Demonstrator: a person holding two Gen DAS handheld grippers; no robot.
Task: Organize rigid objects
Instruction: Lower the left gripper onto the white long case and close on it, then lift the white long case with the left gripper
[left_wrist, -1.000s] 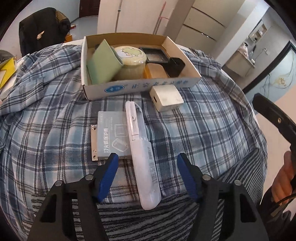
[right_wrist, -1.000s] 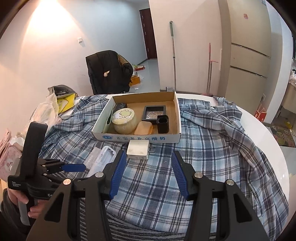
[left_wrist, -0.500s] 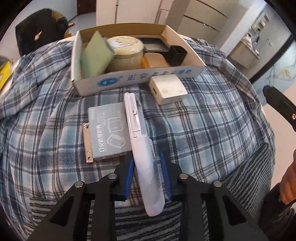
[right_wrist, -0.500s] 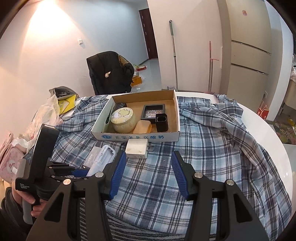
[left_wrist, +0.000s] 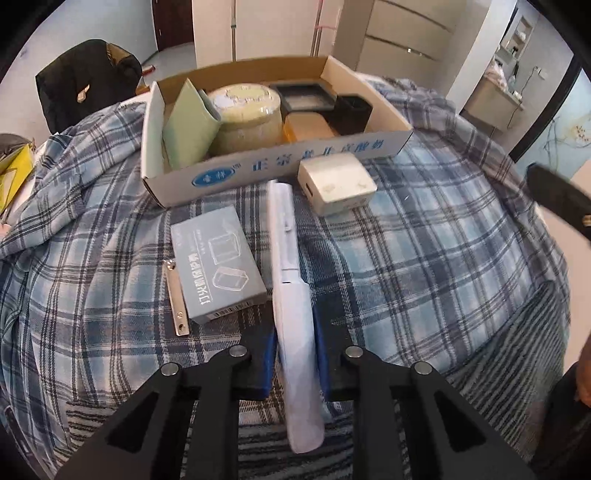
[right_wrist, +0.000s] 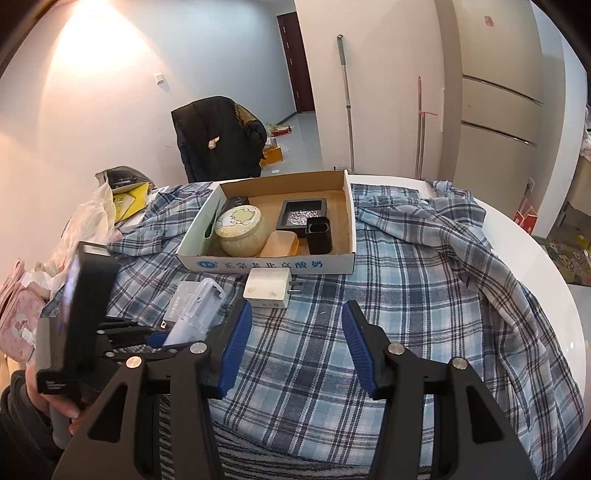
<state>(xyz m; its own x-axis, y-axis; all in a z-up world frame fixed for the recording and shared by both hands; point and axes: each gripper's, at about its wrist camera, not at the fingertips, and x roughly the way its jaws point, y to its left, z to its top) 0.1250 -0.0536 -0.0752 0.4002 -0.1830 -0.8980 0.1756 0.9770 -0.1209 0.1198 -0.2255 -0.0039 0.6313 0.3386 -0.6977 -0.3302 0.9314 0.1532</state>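
Observation:
My left gripper (left_wrist: 295, 347) is shut on a long white translucent case (left_wrist: 291, 295), which points toward the cardboard box (left_wrist: 280, 166). The case also shows in the right wrist view (right_wrist: 195, 314), between the left gripper's blue pads. A grey flat box (left_wrist: 218, 258) lies just left of the case, with a metal strip (left_wrist: 176, 299) beside it. A white charger (left_wrist: 336, 182) sits against the box front. My right gripper (right_wrist: 297, 350) is open and empty above the plaid cloth, short of the charger (right_wrist: 267, 291).
The cardboard box (right_wrist: 266, 264) holds a green card, a round cream jar (right_wrist: 240, 230), an orange block, a black tray and a black cup. Bags and clutter (right_wrist: 92, 221) lie at the table's left. A jacket-covered chair (right_wrist: 218, 136) stands behind.
My left gripper has closed from wide open onto the white case and lifted its near end slightly. The right gripper has stayed almost still.

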